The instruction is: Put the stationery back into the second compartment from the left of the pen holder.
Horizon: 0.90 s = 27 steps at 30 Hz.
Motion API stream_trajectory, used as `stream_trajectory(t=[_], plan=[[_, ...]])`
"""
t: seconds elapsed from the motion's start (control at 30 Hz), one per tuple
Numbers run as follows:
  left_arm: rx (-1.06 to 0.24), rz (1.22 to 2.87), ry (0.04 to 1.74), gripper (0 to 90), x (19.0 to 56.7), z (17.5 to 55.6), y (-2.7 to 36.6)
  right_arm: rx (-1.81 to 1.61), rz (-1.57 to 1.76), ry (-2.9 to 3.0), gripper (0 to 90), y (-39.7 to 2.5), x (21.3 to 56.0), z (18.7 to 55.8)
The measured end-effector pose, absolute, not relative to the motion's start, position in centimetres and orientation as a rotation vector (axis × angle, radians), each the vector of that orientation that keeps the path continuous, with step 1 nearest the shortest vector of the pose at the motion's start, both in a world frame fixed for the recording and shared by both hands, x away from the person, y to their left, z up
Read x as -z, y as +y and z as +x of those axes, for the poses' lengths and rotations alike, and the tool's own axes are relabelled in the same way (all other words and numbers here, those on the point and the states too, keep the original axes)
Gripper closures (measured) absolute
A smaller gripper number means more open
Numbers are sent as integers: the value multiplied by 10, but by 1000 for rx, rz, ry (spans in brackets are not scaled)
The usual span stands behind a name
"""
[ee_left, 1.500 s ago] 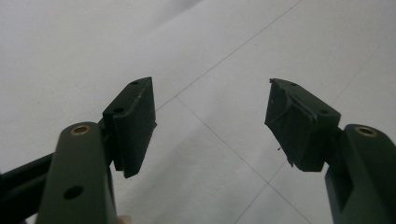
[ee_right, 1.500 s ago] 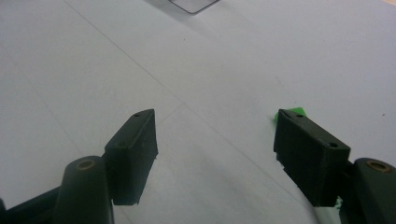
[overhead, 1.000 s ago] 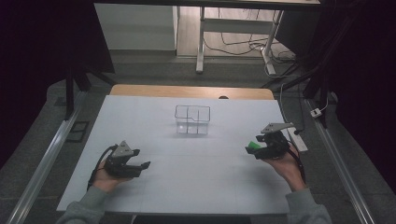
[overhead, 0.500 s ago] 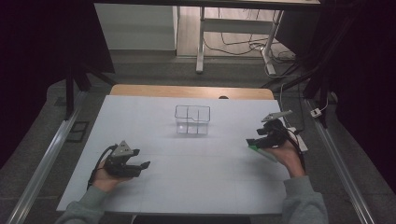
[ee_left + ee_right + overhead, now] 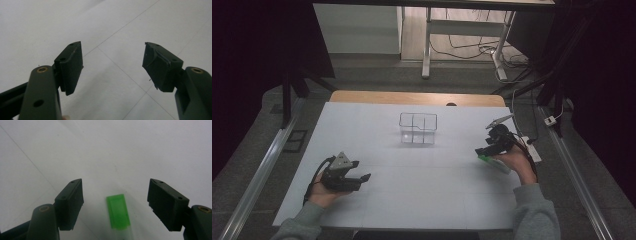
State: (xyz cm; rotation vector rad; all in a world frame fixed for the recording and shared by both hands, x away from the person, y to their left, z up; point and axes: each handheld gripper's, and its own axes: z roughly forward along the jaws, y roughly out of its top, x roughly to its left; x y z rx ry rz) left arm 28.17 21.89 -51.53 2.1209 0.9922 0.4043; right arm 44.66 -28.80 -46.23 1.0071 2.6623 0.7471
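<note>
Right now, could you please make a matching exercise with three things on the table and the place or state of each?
Things:
1. left hand-held gripper
2. right hand-held gripper
3. clear divided box

Places or states:
A. stands mid-table, apart from both hands
B. open, bare white table between its jaws
C. open, a green-tipped piece lying between its jaws

Pairs: 1-B, 2-C, 3-A

No text, label, brand, number or sign can be read anywhere in these views.
</note>
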Motion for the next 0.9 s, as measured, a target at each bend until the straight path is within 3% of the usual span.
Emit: stream_trajectory(t=[0.53,0.9], plan=[[-403,2145,986,320,518,282,217,-522,980,2745,341,-288,483,450],[-409,2152,979,320,518,281,217,-407,948,2819,546,-285,490,447]])
